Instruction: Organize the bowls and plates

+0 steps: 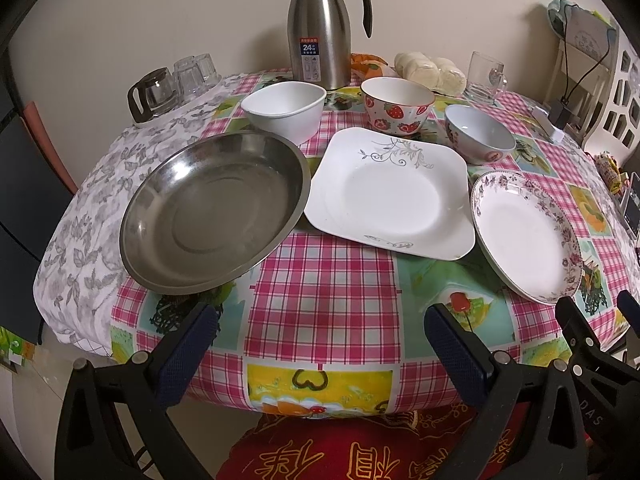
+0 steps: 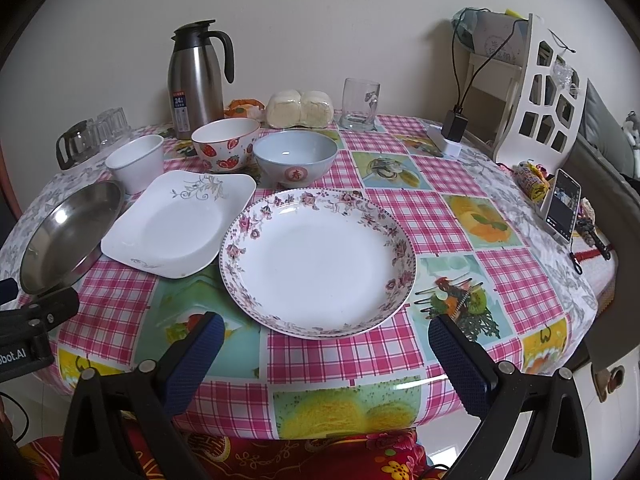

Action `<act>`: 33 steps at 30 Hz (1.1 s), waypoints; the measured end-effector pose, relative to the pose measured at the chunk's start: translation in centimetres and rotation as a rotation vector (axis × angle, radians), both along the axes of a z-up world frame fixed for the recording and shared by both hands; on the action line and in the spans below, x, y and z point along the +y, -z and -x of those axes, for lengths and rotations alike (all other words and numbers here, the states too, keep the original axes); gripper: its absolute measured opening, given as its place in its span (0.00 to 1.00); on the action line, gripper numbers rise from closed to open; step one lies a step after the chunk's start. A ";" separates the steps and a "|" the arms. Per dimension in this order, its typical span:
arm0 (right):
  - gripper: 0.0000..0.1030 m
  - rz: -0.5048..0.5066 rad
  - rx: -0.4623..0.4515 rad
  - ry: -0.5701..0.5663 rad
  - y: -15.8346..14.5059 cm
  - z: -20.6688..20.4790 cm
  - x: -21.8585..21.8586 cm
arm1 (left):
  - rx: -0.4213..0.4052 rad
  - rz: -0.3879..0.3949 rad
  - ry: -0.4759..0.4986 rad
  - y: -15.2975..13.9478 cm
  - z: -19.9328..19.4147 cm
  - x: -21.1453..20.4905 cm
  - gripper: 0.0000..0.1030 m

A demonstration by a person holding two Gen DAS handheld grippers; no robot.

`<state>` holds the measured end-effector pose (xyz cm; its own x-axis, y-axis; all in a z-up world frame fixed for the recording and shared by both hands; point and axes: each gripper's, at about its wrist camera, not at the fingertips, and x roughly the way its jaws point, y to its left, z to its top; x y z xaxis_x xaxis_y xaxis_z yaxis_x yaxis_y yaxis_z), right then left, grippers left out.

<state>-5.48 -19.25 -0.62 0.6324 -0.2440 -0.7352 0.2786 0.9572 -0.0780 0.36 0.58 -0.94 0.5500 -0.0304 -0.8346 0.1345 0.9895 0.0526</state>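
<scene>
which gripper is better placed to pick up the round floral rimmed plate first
Right. The round floral-rimmed plate lies directly ahead of the open right gripper, centred between its fingers. From the open left gripper, the same plate sits far off to the side, beyond the white square plate.

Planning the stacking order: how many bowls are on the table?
3, in a back row: white bowl left, strawberry bowl middle, blue-grey bowl right. None appears hidden.

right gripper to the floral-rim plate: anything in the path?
Nothing visible. The right gripper is open and empty at the near table edge, and only bare checked tablecloth lies between its fingers and the floral-rim plate. The square plate sits off to the left.
</scene>
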 end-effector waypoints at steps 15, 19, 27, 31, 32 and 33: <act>1.00 0.000 -0.004 -0.002 0.0 0.0 0.1 | 0.014 0.035 -0.014 -0.2 -0.4 0.6 1.00; 1.00 0.009 -0.024 -0.009 -0.6 -0.1 0.3 | 0.028 0.092 -0.027 -0.5 -1.1 1.3 1.00; 1.00 0.022 -0.037 -0.026 -2.0 -2.1 0.7 | -0.036 0.159 -0.079 -3.2 -3.9 2.7 1.00; 1.00 0.023 -0.046 -0.029 -2.7 -3.6 0.7 | -0.083 0.186 -0.135 -4.3 -5.4 3.4 1.00; 1.00 0.021 -0.048 -0.029 -2.9 -3.9 0.6 | -0.095 0.196 -0.151 -4.5 -5.9 3.6 1.00; 1.00 0.017 -0.051 -0.029 -3.0 -4.3 0.6 | -0.105 0.207 -0.164 -4.6 -6.2 3.8 1.00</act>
